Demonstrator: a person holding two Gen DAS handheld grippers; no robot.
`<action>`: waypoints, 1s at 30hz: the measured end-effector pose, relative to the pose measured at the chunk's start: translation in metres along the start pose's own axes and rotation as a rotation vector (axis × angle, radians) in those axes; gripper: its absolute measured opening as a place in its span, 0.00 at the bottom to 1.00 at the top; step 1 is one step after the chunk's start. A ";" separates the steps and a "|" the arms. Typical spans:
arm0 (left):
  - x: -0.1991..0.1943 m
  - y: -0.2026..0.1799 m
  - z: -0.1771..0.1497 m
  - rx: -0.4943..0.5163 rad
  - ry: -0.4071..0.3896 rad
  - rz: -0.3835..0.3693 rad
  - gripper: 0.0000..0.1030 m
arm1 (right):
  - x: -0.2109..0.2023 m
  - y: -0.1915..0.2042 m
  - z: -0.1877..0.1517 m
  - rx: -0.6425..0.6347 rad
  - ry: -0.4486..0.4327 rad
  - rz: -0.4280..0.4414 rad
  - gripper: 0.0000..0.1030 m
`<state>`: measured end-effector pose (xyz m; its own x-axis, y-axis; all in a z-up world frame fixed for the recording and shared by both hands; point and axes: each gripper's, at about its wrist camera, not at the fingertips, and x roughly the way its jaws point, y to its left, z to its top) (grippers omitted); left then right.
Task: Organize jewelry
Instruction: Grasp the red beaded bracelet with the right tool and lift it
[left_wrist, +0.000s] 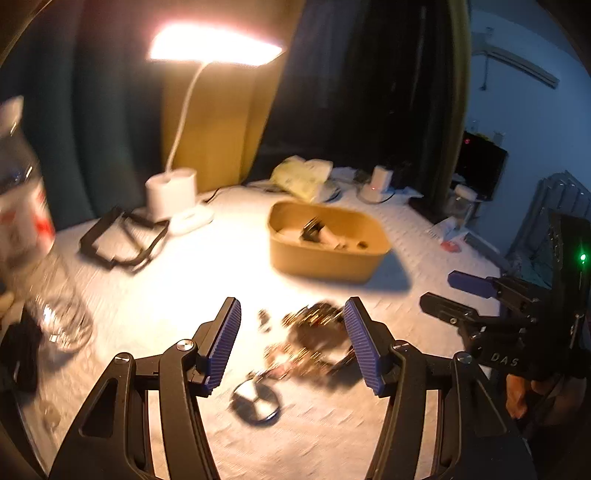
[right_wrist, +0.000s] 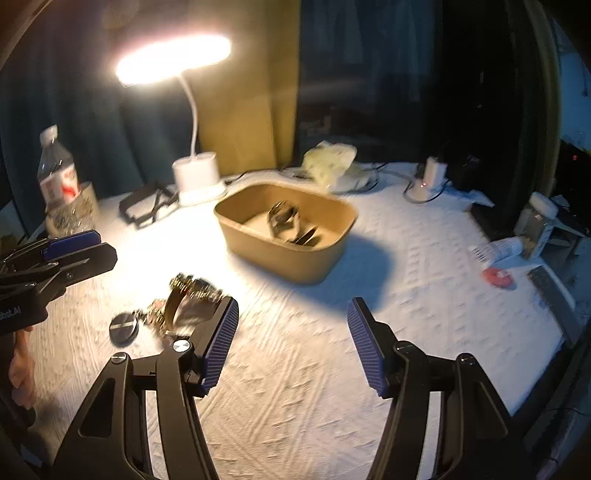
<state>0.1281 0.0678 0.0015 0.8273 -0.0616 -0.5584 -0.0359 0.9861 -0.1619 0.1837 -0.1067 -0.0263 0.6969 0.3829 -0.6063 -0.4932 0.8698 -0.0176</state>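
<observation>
The jewelry pile (left_wrist: 310, 339) lies loose on the white-covered desk (right_wrist: 369, 332), near the tan box (right_wrist: 286, 230) that already holds a few pieces, presumably its destination. The left hand-held gripper (left_wrist: 293, 343) hovers over the pile, spread wide and empty; the right hand-held gripper (right_wrist: 293, 343), equally wide and empty, hangs over bare cloth beside it.

Each tool (left_wrist: 291, 343) (right_wrist: 291, 347): black arms, 2 ribbed blue pads, silver screws.

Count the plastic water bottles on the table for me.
1: the water bottle stands at the table's far left edge, left of the lamp base and next to a small jar. Others could be hidden outside the views.
</observation>
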 end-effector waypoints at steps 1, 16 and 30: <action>0.000 0.005 -0.004 -0.006 0.009 0.008 0.60 | 0.004 0.003 -0.002 -0.004 0.011 0.008 0.59; 0.016 0.042 -0.028 -0.100 0.077 0.016 0.60 | 0.054 0.047 0.012 -0.072 0.060 0.084 0.59; 0.027 0.051 -0.030 -0.143 0.111 -0.017 0.60 | 0.062 0.054 0.018 -0.117 0.060 0.143 0.12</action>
<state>0.1317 0.1119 -0.0456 0.7618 -0.1021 -0.6397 -0.1087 0.9533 -0.2816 0.2101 -0.0301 -0.0506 0.5843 0.4778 -0.6559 -0.6450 0.7640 -0.0181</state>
